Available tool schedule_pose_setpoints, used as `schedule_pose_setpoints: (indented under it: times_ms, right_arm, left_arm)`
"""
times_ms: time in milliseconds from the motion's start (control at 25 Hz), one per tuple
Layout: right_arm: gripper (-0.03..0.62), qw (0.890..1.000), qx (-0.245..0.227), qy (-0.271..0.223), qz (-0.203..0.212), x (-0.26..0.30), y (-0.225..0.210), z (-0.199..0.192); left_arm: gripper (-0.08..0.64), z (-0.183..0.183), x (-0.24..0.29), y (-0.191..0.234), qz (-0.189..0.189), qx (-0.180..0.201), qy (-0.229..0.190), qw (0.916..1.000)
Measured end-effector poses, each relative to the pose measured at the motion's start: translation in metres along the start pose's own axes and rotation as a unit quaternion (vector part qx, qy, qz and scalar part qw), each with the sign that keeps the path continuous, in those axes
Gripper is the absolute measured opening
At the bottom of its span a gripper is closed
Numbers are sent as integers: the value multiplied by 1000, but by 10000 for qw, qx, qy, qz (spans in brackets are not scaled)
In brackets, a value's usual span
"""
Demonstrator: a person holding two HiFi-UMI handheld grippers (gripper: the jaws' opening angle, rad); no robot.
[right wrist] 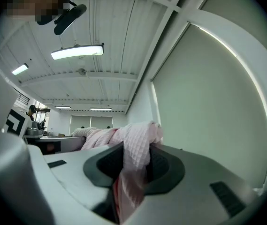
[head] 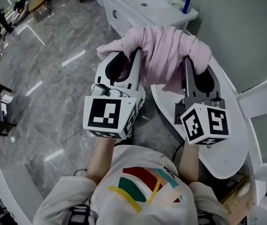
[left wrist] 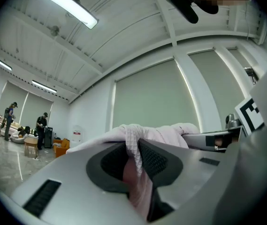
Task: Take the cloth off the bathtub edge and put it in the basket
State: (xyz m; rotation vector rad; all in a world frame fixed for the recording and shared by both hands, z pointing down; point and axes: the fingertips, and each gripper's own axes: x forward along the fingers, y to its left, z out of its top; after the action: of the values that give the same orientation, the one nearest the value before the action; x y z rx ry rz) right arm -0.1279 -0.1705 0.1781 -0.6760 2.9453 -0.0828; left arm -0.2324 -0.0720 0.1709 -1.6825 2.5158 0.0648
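pink cloth point(head: 164, 48) lifted and stretched between our claws. left claw point(head: 123, 59) and right claw point(head: 199, 68) are each clamped on a thin fold. risk: a fold may slip from the pads and drop that end. no basket in sight.

the cloth point(head: 164, 50) in the left gripper point(head: 124, 59) looks soft and bumpy. that gripper is smooth matt plastic with dark ribbed pads point(left wrist: 154, 158). the floor point(head: 53, 93) under it is shiny.

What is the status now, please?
Left claw and right claw shut on pink cloth. Cloth lifted, spanning both. Basket not in view.
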Motion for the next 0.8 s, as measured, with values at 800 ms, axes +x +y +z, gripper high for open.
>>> schedule_pose_setpoints:
  times_ms: [800]
  right_arm:
    - [118,9887,148,35,1489,189,176,-29]
  left_arm:
    - [84,1,-7,239,1202,82,-179,9926]
